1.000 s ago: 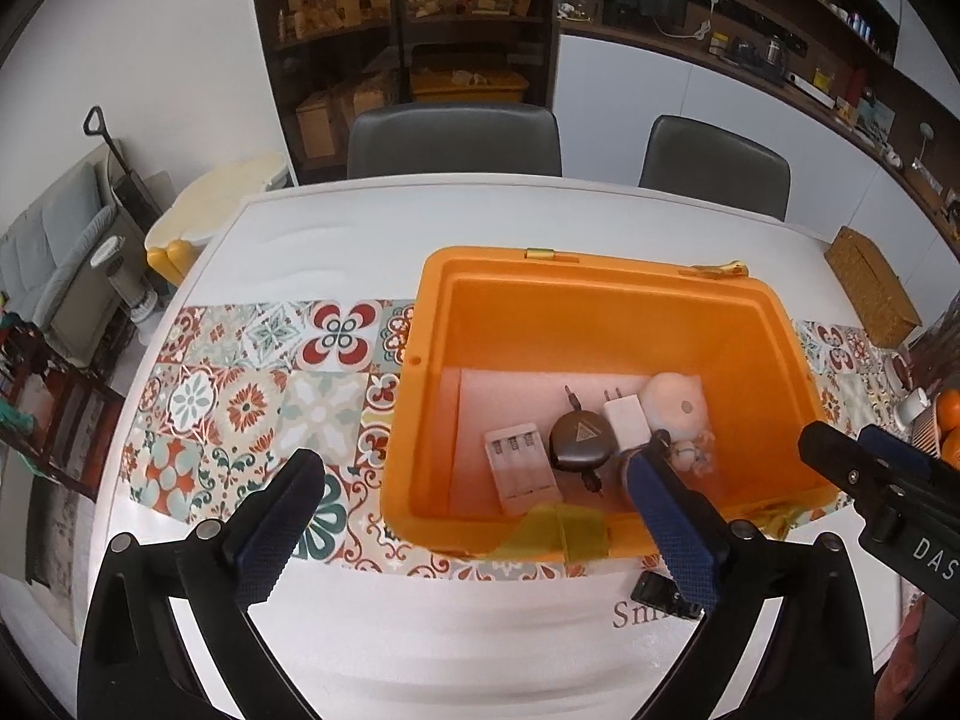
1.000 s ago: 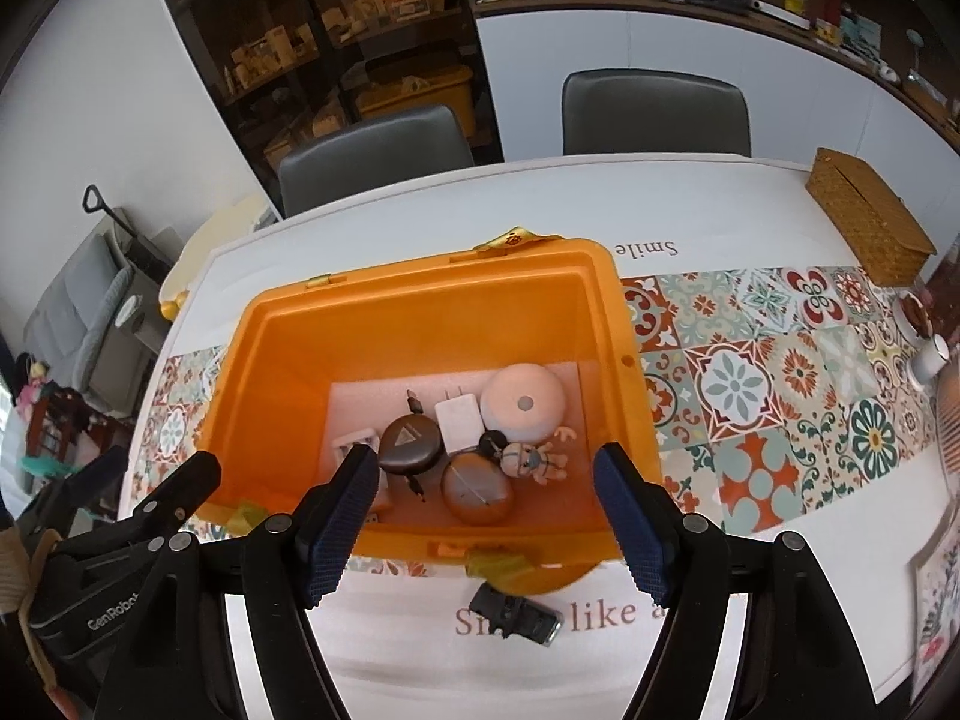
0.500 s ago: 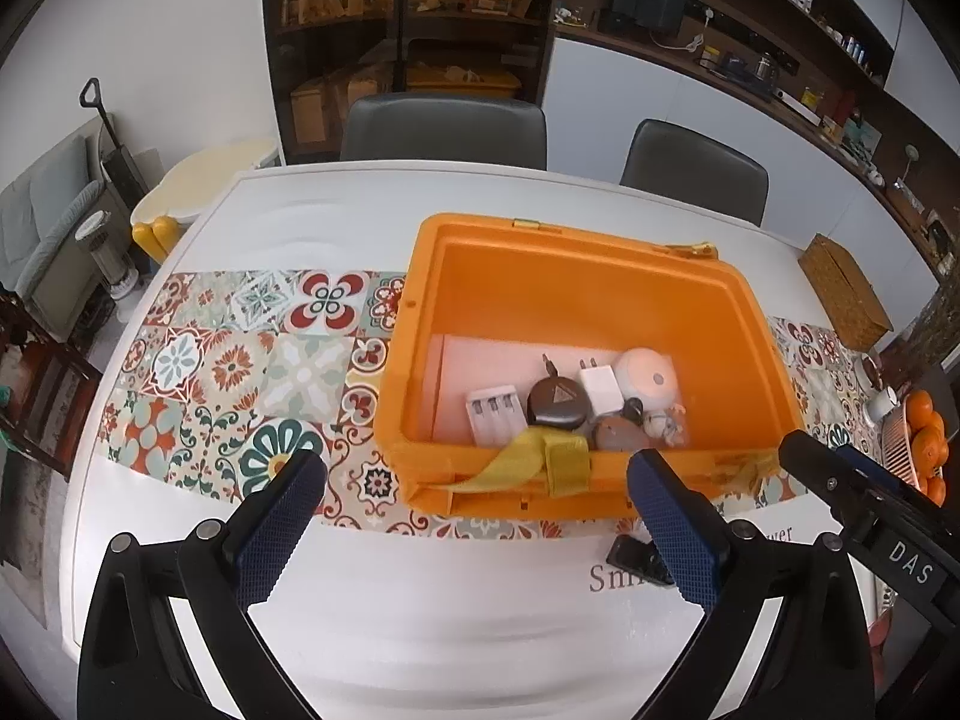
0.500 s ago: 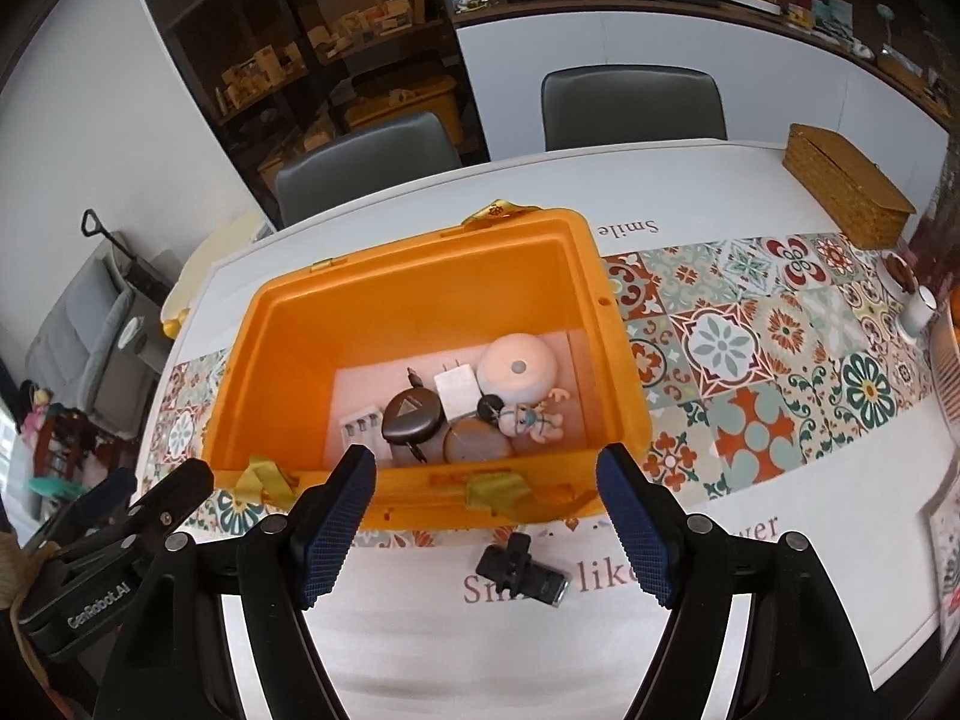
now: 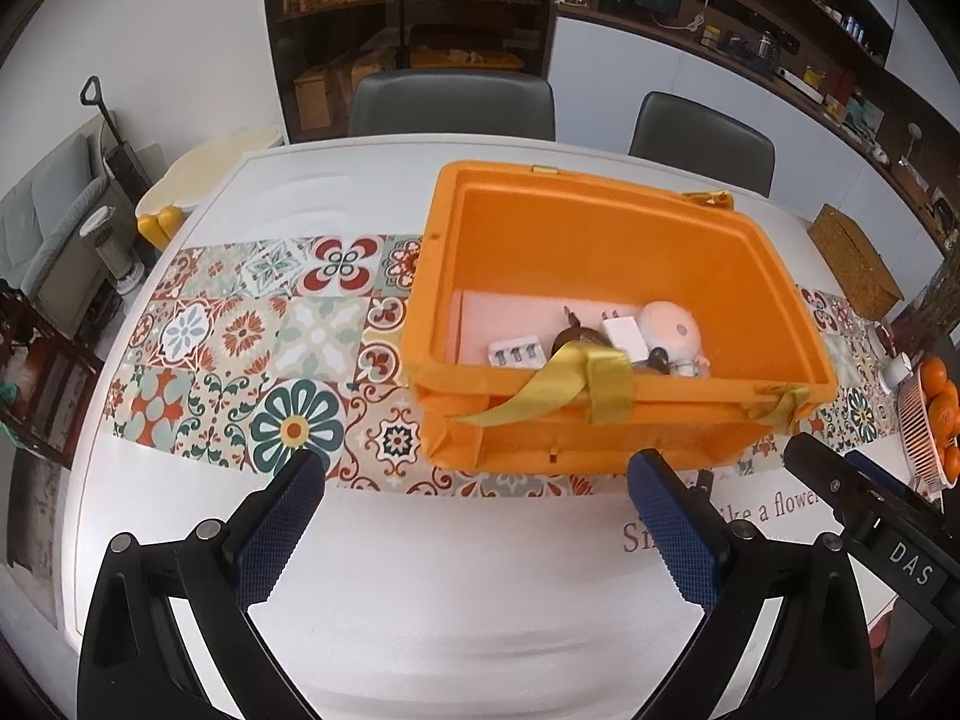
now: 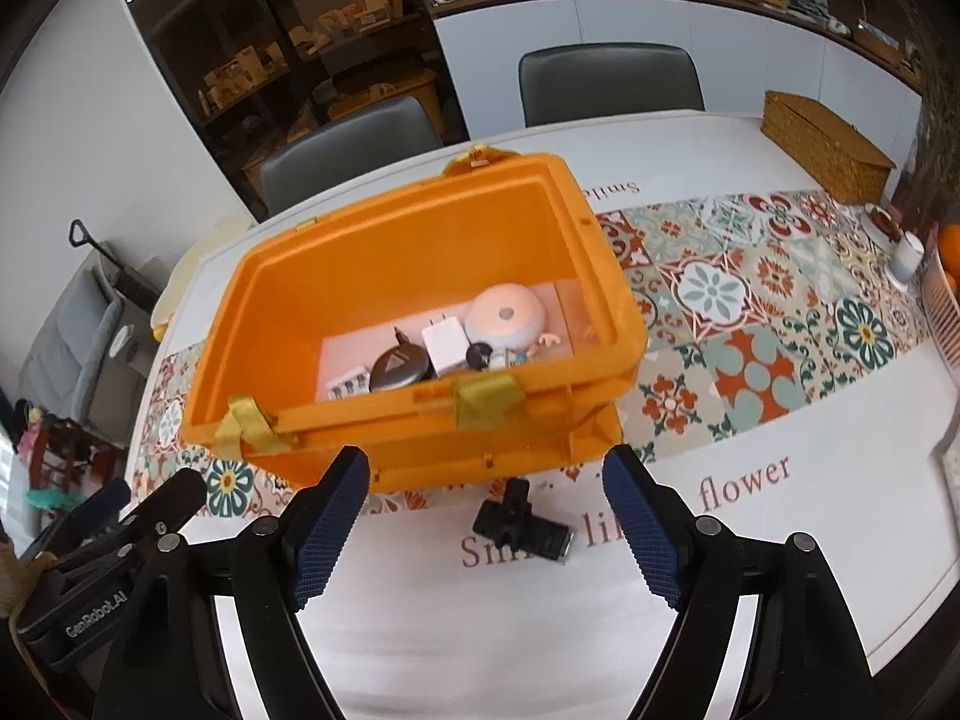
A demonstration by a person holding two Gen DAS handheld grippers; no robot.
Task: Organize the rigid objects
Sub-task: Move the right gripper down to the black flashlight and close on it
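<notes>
An orange plastic bin (image 5: 600, 252) (image 6: 414, 240) stands on the table with yellow tape on its near rim. Inside lie a white battery charger (image 5: 516, 354), a dark round case (image 6: 399, 366), a white plug adapter (image 6: 445, 342), a pale round device (image 6: 507, 318) and a small figurine (image 6: 522, 354). A black clip-like object (image 6: 521, 525) lies on the white table in front of the bin, between the right gripper's fingers in view. My left gripper (image 5: 480, 516) is open and empty, near the bin's front. My right gripper (image 6: 486, 522) is open and empty above the black object.
A patterned tile runner (image 5: 240, 348) crosses the table. A wicker box (image 6: 828, 138) sits far right. A rack of oranges (image 5: 936, 414) and a small white cup (image 6: 906, 258) are at the right edge. Two grey chairs (image 5: 450, 102) stand behind the table.
Both grippers have pulled back from over the bin toward the near table edge. The bin now sits farther away and the black object shows fully between the right fingers.
</notes>
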